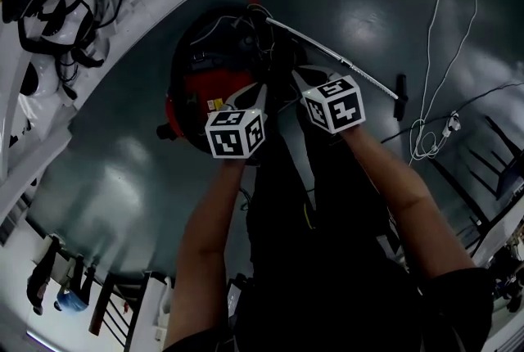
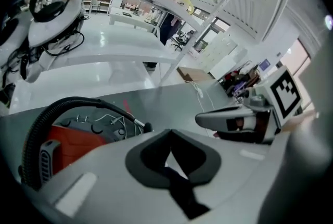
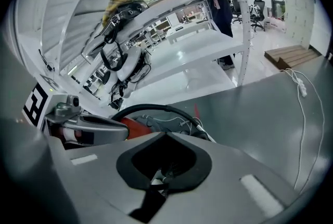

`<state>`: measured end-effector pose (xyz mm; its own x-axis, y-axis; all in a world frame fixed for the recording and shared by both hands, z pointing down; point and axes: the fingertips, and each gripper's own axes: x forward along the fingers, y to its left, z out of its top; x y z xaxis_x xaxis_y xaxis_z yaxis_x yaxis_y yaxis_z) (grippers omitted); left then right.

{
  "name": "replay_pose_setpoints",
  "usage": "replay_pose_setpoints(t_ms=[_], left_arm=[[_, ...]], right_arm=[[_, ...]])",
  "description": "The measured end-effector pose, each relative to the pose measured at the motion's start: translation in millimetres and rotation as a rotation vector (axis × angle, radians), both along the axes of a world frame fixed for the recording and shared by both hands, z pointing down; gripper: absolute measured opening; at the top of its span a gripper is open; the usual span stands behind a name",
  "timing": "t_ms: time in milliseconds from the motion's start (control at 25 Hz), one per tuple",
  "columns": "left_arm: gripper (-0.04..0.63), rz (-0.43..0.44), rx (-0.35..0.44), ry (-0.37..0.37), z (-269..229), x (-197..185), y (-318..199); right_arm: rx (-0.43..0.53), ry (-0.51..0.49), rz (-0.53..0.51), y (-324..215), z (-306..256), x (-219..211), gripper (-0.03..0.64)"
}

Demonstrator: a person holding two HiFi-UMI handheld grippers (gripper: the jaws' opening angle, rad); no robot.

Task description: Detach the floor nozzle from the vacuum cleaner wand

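Note:
A red and black vacuum cleaner (image 1: 199, 84) lies on the dark grey floor, wrapped by its black hose (image 2: 57, 108). Its thin metal wand (image 1: 336, 56) runs out to the right and ends in a small black crosspiece, the nozzle (image 1: 400, 87). My left gripper (image 1: 247, 95) hangs over the canister's right side, shut, with nothing between its pads. Beside it, over the wand's near end, my right gripper (image 1: 309, 80) is also shut and empty. Neither touches the vacuum. In the left gripper view the shut jaws (image 2: 169, 133) point past the canister (image 2: 62, 145); in the right gripper view the jaws (image 3: 165, 137) point at the hose (image 3: 151, 109).
White shelving (image 1: 90, 23) with cables and gear curves along the left of the floor. A white power cord (image 1: 434, 64) trails down the floor at the right, past black frame legs (image 1: 491, 154). A person's forearms and dark clothing fill the lower middle.

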<state>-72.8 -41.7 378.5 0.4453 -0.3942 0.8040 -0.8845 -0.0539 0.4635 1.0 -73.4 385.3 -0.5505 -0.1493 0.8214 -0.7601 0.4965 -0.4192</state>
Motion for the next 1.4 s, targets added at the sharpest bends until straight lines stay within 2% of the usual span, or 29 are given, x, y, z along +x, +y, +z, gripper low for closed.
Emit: replay_pose_setpoints(t_ms=[160, 360, 560, 880, 1120, 1320, 1400], left_arm=[[0.009, -0.034, -0.007, -0.001, 29, 13, -24], [0.009, -0.033, -0.021, -0.041, 66, 15, -43], [0.009, -0.112, -0.042, -0.057, 104, 16, -49], [0.009, -0.148, -0.079, -0.079, 156, 9, -59], [0.009, -0.226, -0.065, -0.096, 187, -4, -74], [0.009, -0.201, -0.071, -0.084, 215, -8, -79], [0.009, -0.218, -0.067, -0.081, 227, -13, -81]], right_arm=[[0.002, 0.019, -0.016, -9, 33, 8, -0.003], [-0.033, 0.004, -0.016, -16, 78, 9, -0.003], [-0.035, 0.005, -0.036, -18, 114, 17, -0.003], [-0.04, 0.004, 0.025, -42, 168, 37, -0.003], [-0.003, -0.02, -0.037, -60, 212, 29, -0.003], [0.029, -0.005, -0.108, -68, 251, 25, -0.003], [0.02, 0.009, -0.133, -69, 271, 24, -0.003]])
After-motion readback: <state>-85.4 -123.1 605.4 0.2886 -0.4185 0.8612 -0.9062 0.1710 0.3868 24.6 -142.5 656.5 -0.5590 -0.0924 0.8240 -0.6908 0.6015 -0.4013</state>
